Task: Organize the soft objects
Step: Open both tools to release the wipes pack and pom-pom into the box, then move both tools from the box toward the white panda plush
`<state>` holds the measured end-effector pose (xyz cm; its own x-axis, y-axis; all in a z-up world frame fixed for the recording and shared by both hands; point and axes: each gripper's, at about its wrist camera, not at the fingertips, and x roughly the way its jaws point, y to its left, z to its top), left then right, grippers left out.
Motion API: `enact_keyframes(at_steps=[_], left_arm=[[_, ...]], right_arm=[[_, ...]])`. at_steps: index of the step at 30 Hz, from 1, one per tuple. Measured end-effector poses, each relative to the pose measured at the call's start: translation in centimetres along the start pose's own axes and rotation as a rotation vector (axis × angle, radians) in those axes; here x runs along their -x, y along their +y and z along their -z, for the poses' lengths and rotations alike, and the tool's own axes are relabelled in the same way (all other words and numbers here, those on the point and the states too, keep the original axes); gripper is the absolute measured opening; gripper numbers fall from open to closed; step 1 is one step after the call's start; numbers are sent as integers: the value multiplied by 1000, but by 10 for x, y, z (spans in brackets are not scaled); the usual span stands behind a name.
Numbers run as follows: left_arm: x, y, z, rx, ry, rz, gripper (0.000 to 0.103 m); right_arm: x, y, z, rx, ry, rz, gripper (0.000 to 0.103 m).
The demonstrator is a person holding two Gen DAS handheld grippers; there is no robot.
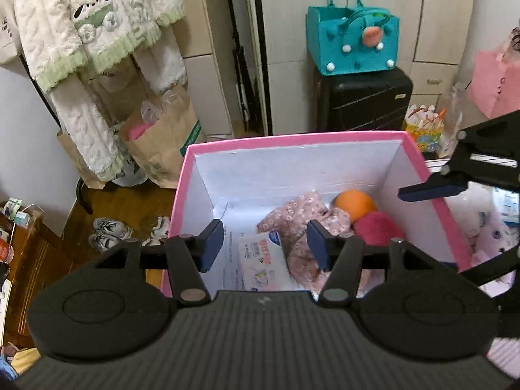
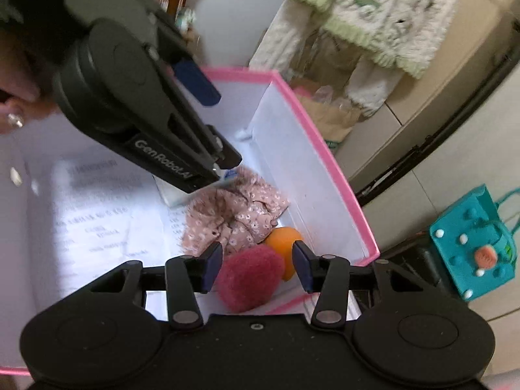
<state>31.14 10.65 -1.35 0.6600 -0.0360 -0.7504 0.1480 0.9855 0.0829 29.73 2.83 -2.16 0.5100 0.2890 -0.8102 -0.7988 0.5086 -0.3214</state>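
A white box with a pink rim holds a tissue pack, a pink floral cloth, an orange ball and a fuzzy magenta pad. My left gripper hangs open over the tissue pack, and its pads do not touch it. In the right wrist view, my right gripper is open over the box's near corner. The magenta pad lies between its fingers, resting on the box floor beside the orange ball and the cloth. The left gripper reaches in from the upper left.
A finger of the right gripper shows at the box's right side. Paper bags and fluffy white clothing are to the left. A teal felt bag sits on a black suitcase behind. A person's hand holds the left gripper.
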Motion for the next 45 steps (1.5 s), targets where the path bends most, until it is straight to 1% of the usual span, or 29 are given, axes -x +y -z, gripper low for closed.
enact_keyframes(at_steps=[6, 11, 15, 18, 22, 24, 26, 31, 35, 39, 45], left_arm=[[31, 1, 14, 15, 21, 29, 57], [65, -5, 22, 7, 33, 73, 57], [105, -16, 30, -41, -9, 50, 60], [137, -24, 38, -69, -49, 56, 64], [171, -36, 52, -116, -69, 79, 68], [184, -43, 58, -133, -75, 67, 68], [196, -52, 64, -162, -79, 71, 70], [225, -77, 80, -228, -100, 82, 77], [239, -94, 93, -267, -119, 108, 78], [250, -108, 106, -276, -155, 128, 79], [254, -133, 121, -339, -155, 167, 79]], right_arm=[[50, -3, 21, -148, -103, -57, 53], [91, -1, 38, -262, -169, -133, 53], [112, 2, 48, -305, -204, -172, 53], [131, 10, 56, -309, -226, -175, 53], [155, 20, 68, -308, -242, -178, 54], [166, 26, 74, -302, -243, -182, 54], [176, 31, 79, -291, -249, -176, 54], [203, 44, 95, -264, -285, -173, 54], [219, 52, 113, -254, -301, -168, 55], [231, 62, 133, -234, -304, -175, 55], [248, 73, 159, -240, -316, -174, 56]])
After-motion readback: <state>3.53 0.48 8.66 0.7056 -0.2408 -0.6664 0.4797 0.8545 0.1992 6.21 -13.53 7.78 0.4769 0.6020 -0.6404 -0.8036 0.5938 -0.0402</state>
